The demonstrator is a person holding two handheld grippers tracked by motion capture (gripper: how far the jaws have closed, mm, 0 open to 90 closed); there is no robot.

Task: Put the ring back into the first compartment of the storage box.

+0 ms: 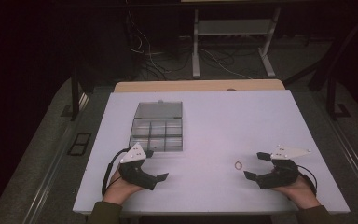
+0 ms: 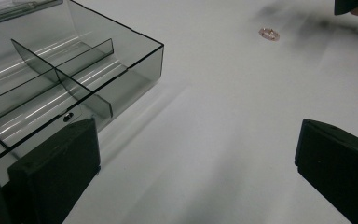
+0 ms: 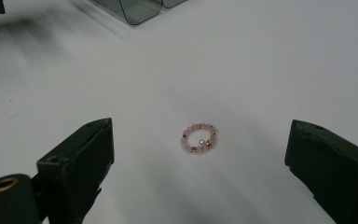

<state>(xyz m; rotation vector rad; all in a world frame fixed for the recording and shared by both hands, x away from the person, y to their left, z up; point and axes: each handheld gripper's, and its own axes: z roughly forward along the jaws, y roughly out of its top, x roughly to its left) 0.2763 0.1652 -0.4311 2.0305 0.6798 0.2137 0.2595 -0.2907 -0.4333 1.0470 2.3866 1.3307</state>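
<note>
- Near the table's (image 1: 205, 112) front edge I see both hands low, forearms in from below; right gripper (image 1: 256, 165) lies level, pointing twd centre, jaws wide, nothing btwn pads.
- Left gripper (image 1: 153, 164) rests by the clear divided box (image 1: 158, 126), jaws also wide, empty.
- Pink bead ring (image 3: 198, 138) lies flat on the table just ahead of right gripper, centred in its gap, not touched; well apart from box.

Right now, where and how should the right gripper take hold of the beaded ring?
The beaded ring lies flat on the white table, apart from the organizer box. The open right gripper should probably come down from above, one jaw on each outer side of the band, pinching across it.
</note>
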